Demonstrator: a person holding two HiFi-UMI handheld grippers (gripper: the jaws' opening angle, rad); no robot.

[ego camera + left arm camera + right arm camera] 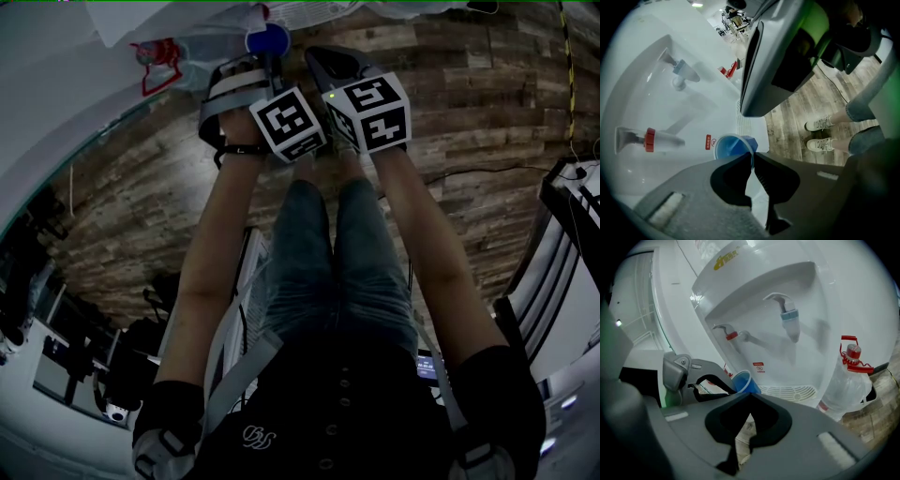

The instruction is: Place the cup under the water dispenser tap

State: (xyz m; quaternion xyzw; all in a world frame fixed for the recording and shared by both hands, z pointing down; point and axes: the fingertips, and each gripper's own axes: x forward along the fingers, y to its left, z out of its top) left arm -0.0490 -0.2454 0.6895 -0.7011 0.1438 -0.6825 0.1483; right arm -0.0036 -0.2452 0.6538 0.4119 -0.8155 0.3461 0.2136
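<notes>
The blue cup [733, 149] is hanging by its rim in the left gripper's [753, 157] clenched jaws, near the drip grille [792, 392]. The approach step appears to be running. Next, it needs aligning beneath the blue tap [790, 317] (the right gripper's [749, 397] jaws are sitting shut, empty).

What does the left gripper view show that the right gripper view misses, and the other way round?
Only the left gripper view shows the person's white shoes and, close up, the left gripper pinching the rim of the blue cup. Only the right gripper view shows a clear bottle with a red cap beside the dispenser, and the right gripper with its jaws together on nothing. Both show the cup, the dispenser, its blue tap and its red tap.
</notes>
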